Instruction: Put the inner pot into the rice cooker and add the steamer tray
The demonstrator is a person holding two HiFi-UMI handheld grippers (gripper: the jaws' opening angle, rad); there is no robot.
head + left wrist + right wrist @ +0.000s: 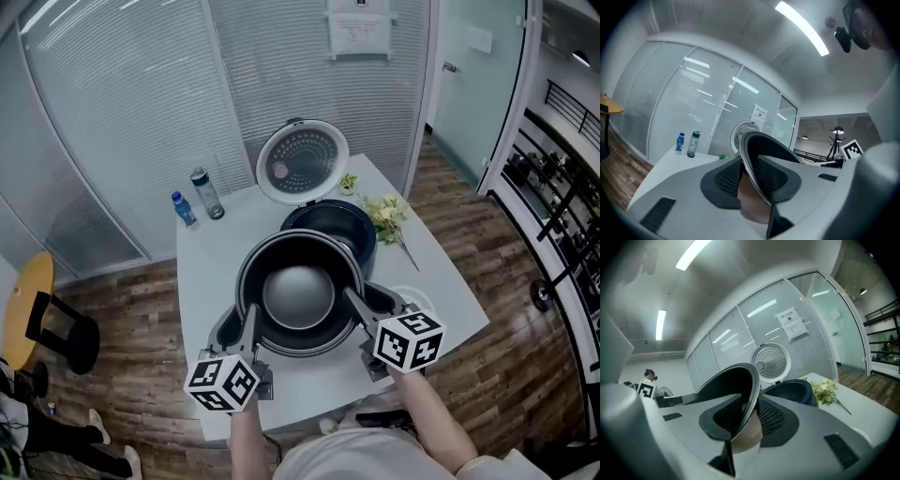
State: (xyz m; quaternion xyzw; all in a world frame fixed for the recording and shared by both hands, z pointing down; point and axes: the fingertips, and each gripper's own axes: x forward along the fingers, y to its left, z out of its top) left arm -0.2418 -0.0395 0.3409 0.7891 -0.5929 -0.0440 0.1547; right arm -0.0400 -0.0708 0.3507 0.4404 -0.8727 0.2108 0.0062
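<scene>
Room: glass-walled office with closed blinds and a wood floor. One white bench [202,281] carries everything.

Bench items, far side: cooker [342,230], dark blue, with its lid [302,161] thrown back upright and its well open and empty. Two bottles [206,194] stand to its left, a flower sprig [386,217] lies to its right.

Pot [298,295]: mouth up, off the bench, held between my two grippers on the near side of the cooker. In the head view its far edge overlaps the cooker's near rim.

Left gripper [251,323]: jaws narrow, clamped across the pot's left rim, one pad inside and one outside.

Right gripper [361,305]: same grip on the right rim, directly opposite.

Key relation: the cooker's well lies beyond the pot, away from me and a little right. The pot is round, so the only axis is the left-to-right line between the grips, and both hands are equally near. I judge the next move is forward, keeping that line level, then straight down.
</scene>
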